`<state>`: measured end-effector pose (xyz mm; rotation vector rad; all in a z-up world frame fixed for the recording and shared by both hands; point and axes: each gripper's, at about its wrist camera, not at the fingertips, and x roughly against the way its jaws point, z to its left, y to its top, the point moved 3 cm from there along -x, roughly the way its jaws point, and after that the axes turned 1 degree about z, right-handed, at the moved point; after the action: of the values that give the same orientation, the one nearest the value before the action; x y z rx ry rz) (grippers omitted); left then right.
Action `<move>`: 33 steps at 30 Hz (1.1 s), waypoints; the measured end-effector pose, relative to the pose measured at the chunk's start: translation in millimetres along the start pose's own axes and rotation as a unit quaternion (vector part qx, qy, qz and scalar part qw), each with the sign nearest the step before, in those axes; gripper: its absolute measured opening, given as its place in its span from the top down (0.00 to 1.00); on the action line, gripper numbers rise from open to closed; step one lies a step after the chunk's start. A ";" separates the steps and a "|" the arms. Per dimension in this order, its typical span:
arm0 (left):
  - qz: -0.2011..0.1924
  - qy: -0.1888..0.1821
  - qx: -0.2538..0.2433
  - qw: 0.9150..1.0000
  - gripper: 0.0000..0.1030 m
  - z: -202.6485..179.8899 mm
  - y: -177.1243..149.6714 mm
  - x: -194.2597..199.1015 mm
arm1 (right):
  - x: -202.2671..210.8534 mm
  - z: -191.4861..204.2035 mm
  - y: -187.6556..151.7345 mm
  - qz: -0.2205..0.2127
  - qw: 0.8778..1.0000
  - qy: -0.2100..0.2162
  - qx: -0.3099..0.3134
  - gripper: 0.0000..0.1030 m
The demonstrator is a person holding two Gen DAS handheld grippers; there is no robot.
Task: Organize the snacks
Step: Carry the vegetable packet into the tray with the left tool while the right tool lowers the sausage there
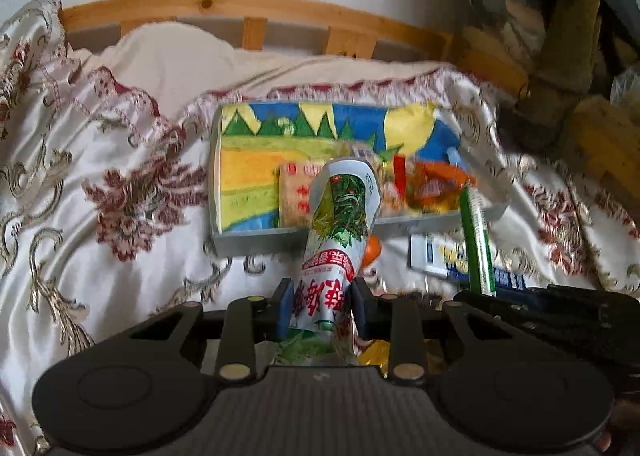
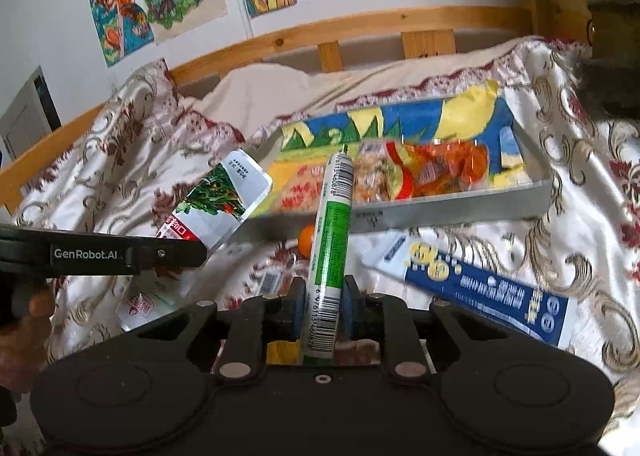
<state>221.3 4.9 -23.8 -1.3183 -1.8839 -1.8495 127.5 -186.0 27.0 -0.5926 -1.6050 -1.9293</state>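
My left gripper [image 1: 322, 306] is shut on a white snack packet [image 1: 340, 224] printed with green leaves and red lettering, held up off the bed in front of the tray. The same packet [image 2: 218, 202] shows at the left of the right wrist view. My right gripper [image 2: 323, 306] is shut on a green and white sausage stick [image 2: 330, 248], standing almost upright; that stick [image 1: 476, 240] appears at the right in the left wrist view. Behind both lies a shallow grey tray [image 1: 256, 240] with a colourful landscape drawing as its floor. It holds an orange snack bag [image 2: 448, 168] and a beige packet [image 1: 294, 192].
On the patterned bedspread [image 1: 100, 160] before the tray [image 2: 460, 208] lie a blue and white packet [image 2: 480, 288], a small orange ball [image 2: 307, 238] and a white wrapper [image 2: 138, 306]. A wooden bed rail [image 2: 360, 26] and a wall with drawings stand behind. A hand [image 2: 24, 332] grips the left tool.
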 end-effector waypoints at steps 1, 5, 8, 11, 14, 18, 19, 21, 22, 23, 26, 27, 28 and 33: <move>-0.003 0.001 -0.001 1.000 0.68 -0.7 4.0 -0.1 | 0.3 -0.8 4.4 -0.004 1.000 0.002 0.001 0.81; -0.018 0.009 0.001 1.000 0.68 -0.9 26.6 -4.0 | -6.2 -4.7 26.1 -0.015 1.000 0.004 0.008 0.82; -0.039 0.012 -0.004 0.999 0.67 -1.5 46.6 -9.6 | -15.1 -10.0 44.6 -0.025 1.000 0.002 0.010 0.82; -0.052 0.009 0.002 0.999 0.67 -0.6 67.2 -24.2 | -29.2 -16.4 63.5 -0.029 0.999 -0.004 0.014 0.82; -0.059 0.007 0.014 0.998 0.67 2.0 82.2 -43.1 | -47.0 -24.1 83.8 -0.033 0.999 -0.012 0.012 0.82; -0.052 0.004 0.015 0.999 0.67 4.0 95.2 -72.5 | -76.1 -36.5 103.8 -0.029 0.999 -0.019 0.006 0.82; -0.051 0.002 0.014 0.999 0.67 4.7 96.6 -78.7 | -84.2 -39.3 107.4 -0.024 0.999 -0.020 0.002 0.82; -0.046 0.001 0.014 0.999 0.67 5.1 99.6 -92.1 | -97.6 -44.2 110.8 -0.013 1.000 -0.023 -0.004 0.82; -0.043 0.002 0.014 0.999 0.67 5.4 100.9 -99.2 | -104.3 -46.2 111.8 -0.008 1.000 -0.025 -0.005 0.82; -0.042 0.003 0.014 0.999 0.67 5.6 101.8 -104.4 | -109.2 -47.4 111.9 -0.006 1.000 -0.027 -0.005 0.82; -0.037 0.007 0.012 0.999 0.67 4.8 102.6 -117.1 | -120.4 -50.7 110.6 0.001 0.999 -0.034 -0.002 0.82; -0.035 0.009 0.010 0.999 0.67 4.4 102.6 -121.5 | -122.9 -51.1 109.9 0.003 0.999 -0.034 -0.002 0.82; -0.032 0.011 0.008 0.999 0.67 3.6 102.0 -125.6 | -125.6 -51.7 109.0 0.007 0.999 -0.037 0.000 0.82; -0.011 0.031 0.010 0.999 0.65 1.8 99.3 -138.3 | -134.7 -54.8 105.0 0.017 0.999 -0.048 0.004 0.82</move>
<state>371.1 -72.6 -47.3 -1.2255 -1.8880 -1.8550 298.8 -235.3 6.5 -0.7145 -1.6488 -1.8942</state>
